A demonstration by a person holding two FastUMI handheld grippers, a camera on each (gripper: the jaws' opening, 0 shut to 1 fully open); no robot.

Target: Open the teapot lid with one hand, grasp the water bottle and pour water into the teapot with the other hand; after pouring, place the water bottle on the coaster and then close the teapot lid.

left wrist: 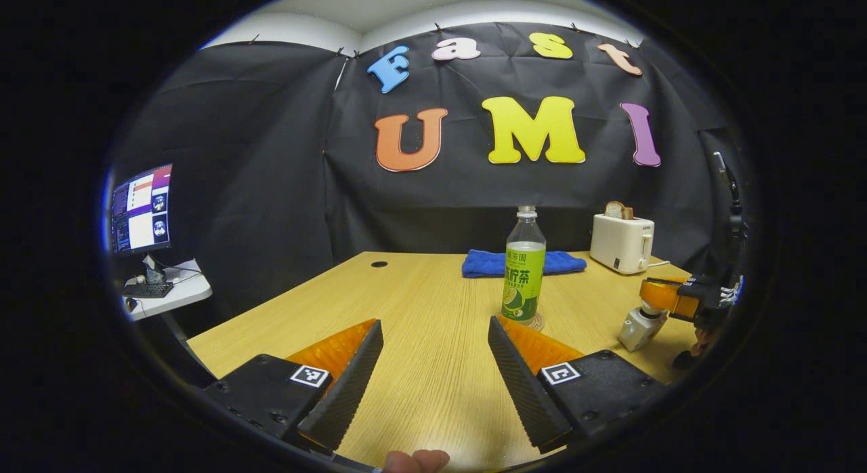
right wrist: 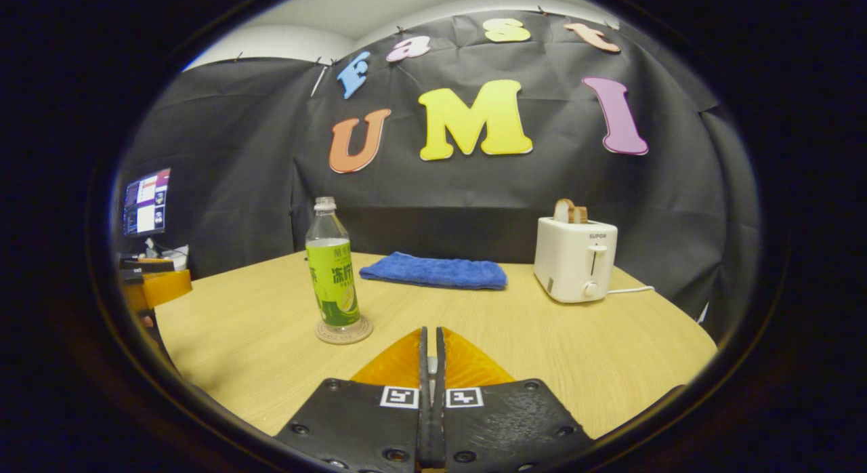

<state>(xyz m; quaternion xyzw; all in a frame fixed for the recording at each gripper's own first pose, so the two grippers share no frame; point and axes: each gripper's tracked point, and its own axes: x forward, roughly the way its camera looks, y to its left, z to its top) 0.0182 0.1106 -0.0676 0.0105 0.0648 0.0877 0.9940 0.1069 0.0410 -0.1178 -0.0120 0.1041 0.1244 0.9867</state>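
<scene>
I had the water bottle (left wrist: 523, 270) as my landmark: it stood upright on the coaster (left wrist: 535, 321), out toward the middle of the desk (left wrist: 433, 364), so I judged the pouring and the set-down were already done. The left tool (left wrist: 433, 371) hung low over the desk, nearer to me than the bottle, its fingers spread wide and holding nothing; a fingertip of the hand carrying it peeked in at the bottom edge.

Right of the bottle, in the left gripper view, the right tool (left wrist: 637, 327) sat near the desk's edge with a small white piece at its tip. In its own view the right tool (right wrist: 431, 351) had its fingers pressed nearly together, with a pale sliver between them (possibly the knob of the teapot lid, though I could not tell). I could not make out the teapot body, so whether the lid was seated or still to be lowered I could not say.

Behind the bottle lay a folded blue towel (right wrist: 435, 272), and farther right of it a white toaster (right wrist: 574, 259) with bread in its slot. A monitor (left wrist: 142, 209) glowed well off to the bottle's left.

What I judged was left: the lid closing, if not already finished, then letting go.
</scene>
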